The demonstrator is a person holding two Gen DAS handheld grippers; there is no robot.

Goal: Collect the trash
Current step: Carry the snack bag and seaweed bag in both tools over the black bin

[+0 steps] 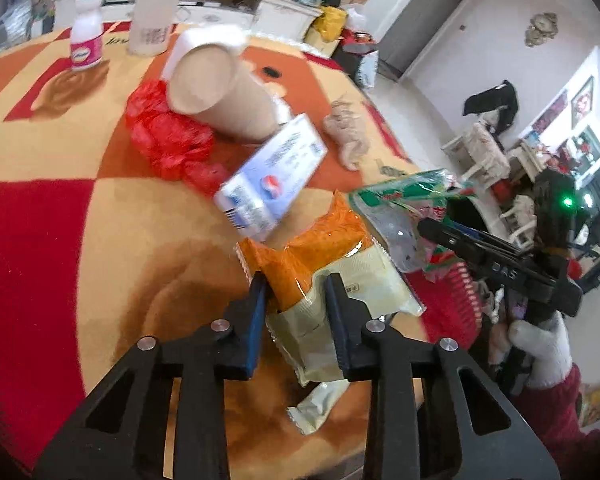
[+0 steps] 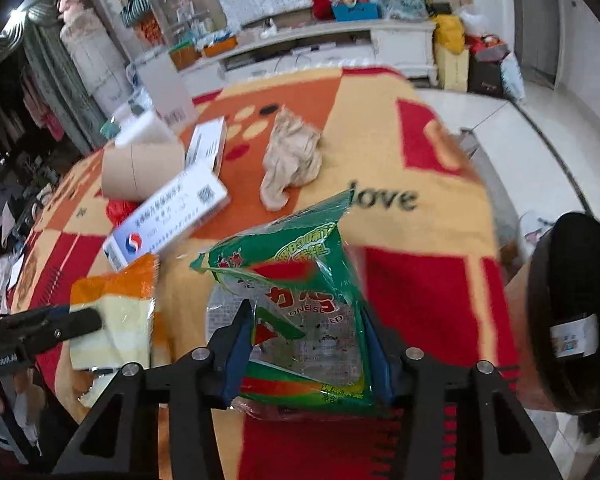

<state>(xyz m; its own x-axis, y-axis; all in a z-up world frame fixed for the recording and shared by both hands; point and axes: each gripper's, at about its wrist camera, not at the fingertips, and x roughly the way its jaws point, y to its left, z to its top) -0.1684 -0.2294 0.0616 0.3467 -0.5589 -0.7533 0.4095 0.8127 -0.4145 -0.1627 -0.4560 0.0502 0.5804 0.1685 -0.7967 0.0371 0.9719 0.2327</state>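
Left wrist view shows my left gripper with its jaws nearly closed, clamped on the orange-and-cream wrapper, which lies at the near edge of the blanket-covered counter. In the right wrist view my right gripper has its jaws partly closed on the green snack bag, and the bag stands up between them above the blanket. Farther back I see a blue-and-white box leaning against a tipped paper cup, a crumpled red plastic bag beside the cup, and a wad of beige paper lying apart.
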